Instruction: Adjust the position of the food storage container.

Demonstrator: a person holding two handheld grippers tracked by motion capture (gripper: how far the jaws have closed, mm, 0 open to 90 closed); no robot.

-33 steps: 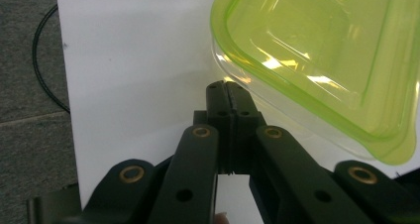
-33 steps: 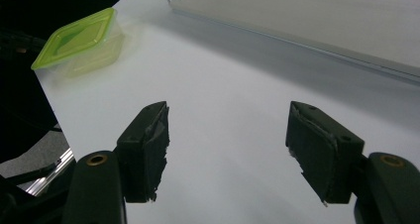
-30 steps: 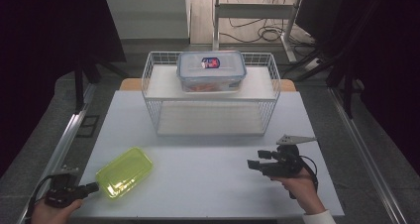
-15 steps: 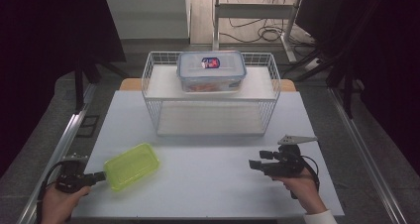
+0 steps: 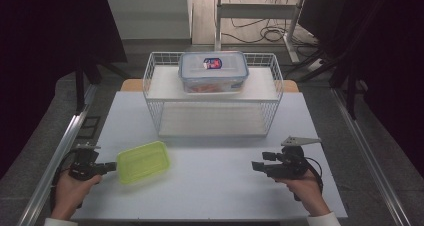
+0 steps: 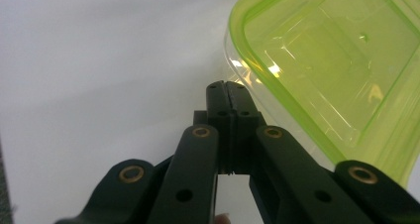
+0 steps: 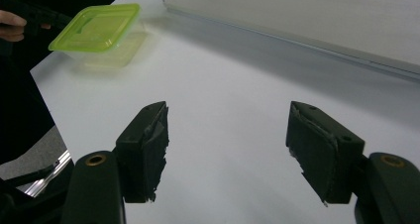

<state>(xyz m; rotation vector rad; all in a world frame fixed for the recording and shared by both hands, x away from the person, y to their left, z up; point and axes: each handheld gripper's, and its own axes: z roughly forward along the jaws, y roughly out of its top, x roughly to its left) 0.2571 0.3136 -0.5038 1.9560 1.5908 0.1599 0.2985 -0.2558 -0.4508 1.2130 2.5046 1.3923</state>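
Observation:
A yellow-green lidded plastic container lies on the white table at the front left. My left gripper lies level at the container's left end with its jaws shut. In the left gripper view the closed tips rest against the rim of the container, and nothing shows between them. My right gripper hovers at the front right, pointing left, open and empty. The right gripper view has its jaws wide apart over bare table, with the container far off.
A white wire basket stands at the back middle of the table. On its upper shelf sits a clear box with a blue-edged lid. The table's edges drop to dark floor with metal rails on both sides.
My left gripper and the green container have moved together to the right and a little farther onto the table. The right gripper has stayed in place.

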